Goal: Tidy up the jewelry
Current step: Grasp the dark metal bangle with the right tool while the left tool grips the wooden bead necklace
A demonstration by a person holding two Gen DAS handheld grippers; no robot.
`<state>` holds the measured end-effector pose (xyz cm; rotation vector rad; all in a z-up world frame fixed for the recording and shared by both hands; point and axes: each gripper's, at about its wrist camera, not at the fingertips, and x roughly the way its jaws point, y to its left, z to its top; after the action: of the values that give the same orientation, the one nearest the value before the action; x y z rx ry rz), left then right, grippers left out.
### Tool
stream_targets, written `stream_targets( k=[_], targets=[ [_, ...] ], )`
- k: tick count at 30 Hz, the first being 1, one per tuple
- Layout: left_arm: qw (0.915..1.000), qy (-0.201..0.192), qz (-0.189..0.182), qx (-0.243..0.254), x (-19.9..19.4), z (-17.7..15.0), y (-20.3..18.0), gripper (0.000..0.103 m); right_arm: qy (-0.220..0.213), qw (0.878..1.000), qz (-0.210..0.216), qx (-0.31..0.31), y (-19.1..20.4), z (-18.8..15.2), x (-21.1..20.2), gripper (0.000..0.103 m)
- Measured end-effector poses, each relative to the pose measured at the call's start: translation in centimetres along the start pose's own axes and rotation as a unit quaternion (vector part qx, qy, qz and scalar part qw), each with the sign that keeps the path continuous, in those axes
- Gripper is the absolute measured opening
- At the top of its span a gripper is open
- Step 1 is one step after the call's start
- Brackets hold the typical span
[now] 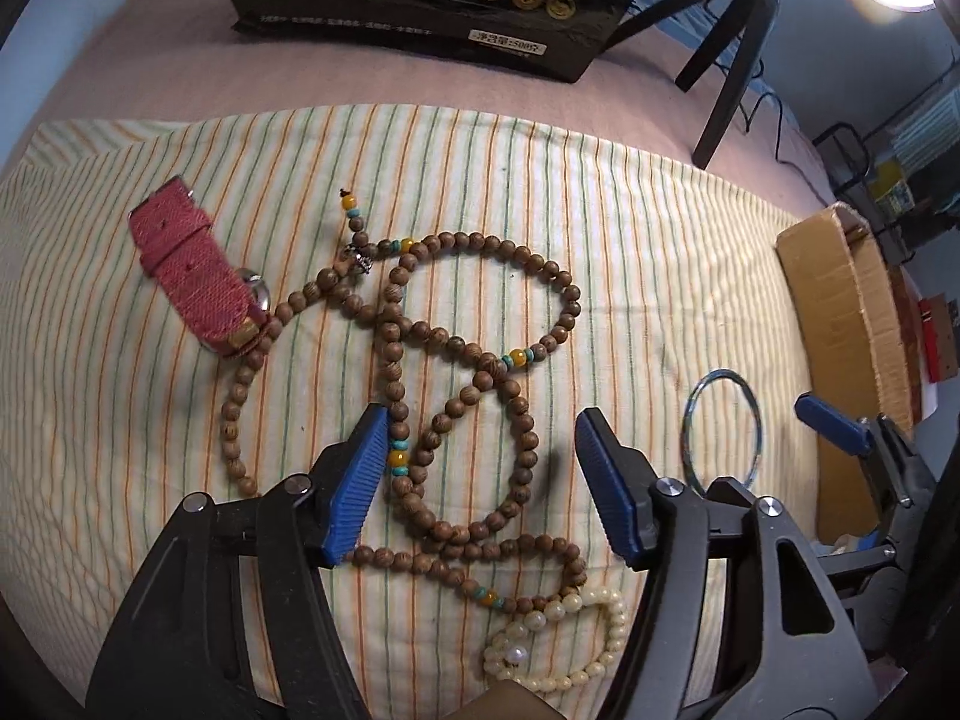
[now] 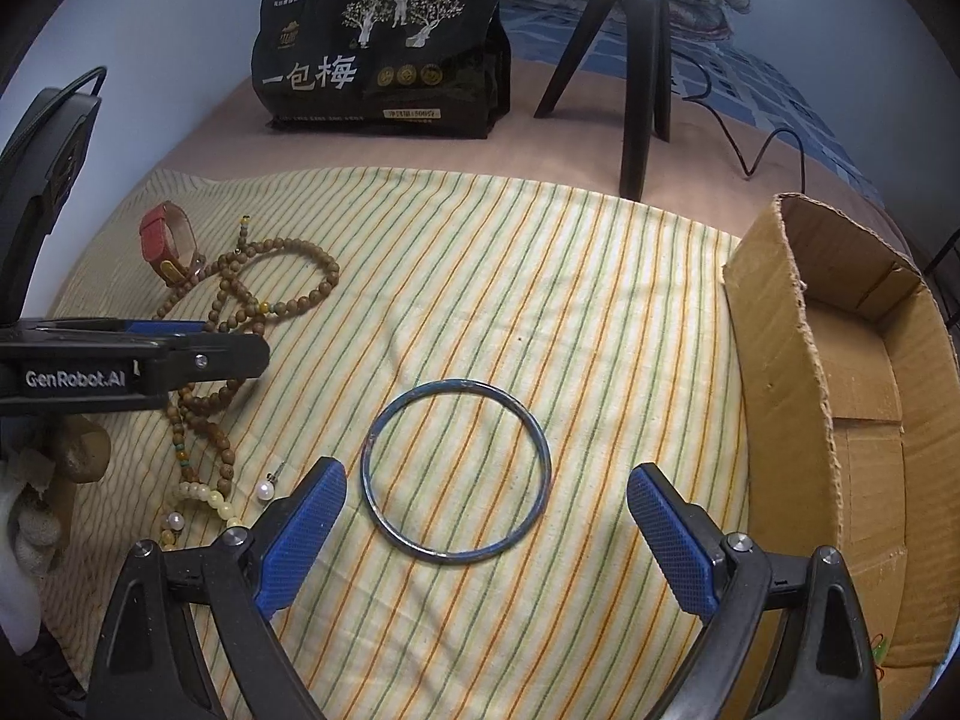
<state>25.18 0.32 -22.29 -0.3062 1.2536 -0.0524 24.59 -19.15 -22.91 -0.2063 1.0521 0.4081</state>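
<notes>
Both grippers I see wide, holding nothing: left gripper over wooden bead strand, right gripper straddling blue bangle; cardboard box beside.

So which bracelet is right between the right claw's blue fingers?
The thin blue bangle, a plain metal ring alone on the striped cloth. The wooden bead strand, cream bead bracelet and red band lie far left.

striped cloth on bed holds jewelry.
</notes>
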Motion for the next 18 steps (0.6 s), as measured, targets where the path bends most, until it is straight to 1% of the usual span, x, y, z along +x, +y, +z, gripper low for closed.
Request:
stream_targets(
  k=[6,8,10,12,14,16,17,18],
  targets=[
    [0.9995,-0.005,0.026,0.016,0.7,0.1,-1.2,0.064,0.006,1.0,0.006,0.002,0.4,0.4,0.8,0.096],
    [0.999,-0.008,0.037,0.025,0.8,0.1,-1.4,0.062,0.006,1.0,0.009,-0.003,0.7,0.5,0.9,0.096],
    [0.9981,-0.013,0.05,0.035,0.9,0.0,-1.7,0.055,0.01,1.0,0.004,-0.01,1.0,0.6,1.1,0.096],
    [0.9978,-0.016,0.052,0.039,1.0,-0.1,-1.8,0.052,0.018,1.0,0.001,-0.011,1.0,0.5,1.5,0.096],
    [0.9978,-0.017,0.053,0.037,0.9,0.0,-1.6,0.047,0.027,1.0,-0.003,-0.009,0.9,0.4,2.0,0.096],
    [0.9979,-0.018,0.054,0.033,0.9,0.1,-1.4,0.038,0.033,0.999,-0.005,-0.008,0.7,0.3,2.3,0.096],
    [0.9979,-0.019,0.053,0.032,0.9,0.1,-1.2,0.036,0.032,0.999,-0.005,-0.007,0.7,0.3,2.3,0.096],
    [0.9979,-0.02,0.054,0.031,0.9,0.2,-1.1,0.031,0.032,0.999,-0.007,-0.008,0.7,0.3,2.3,0.095]
  ],
)
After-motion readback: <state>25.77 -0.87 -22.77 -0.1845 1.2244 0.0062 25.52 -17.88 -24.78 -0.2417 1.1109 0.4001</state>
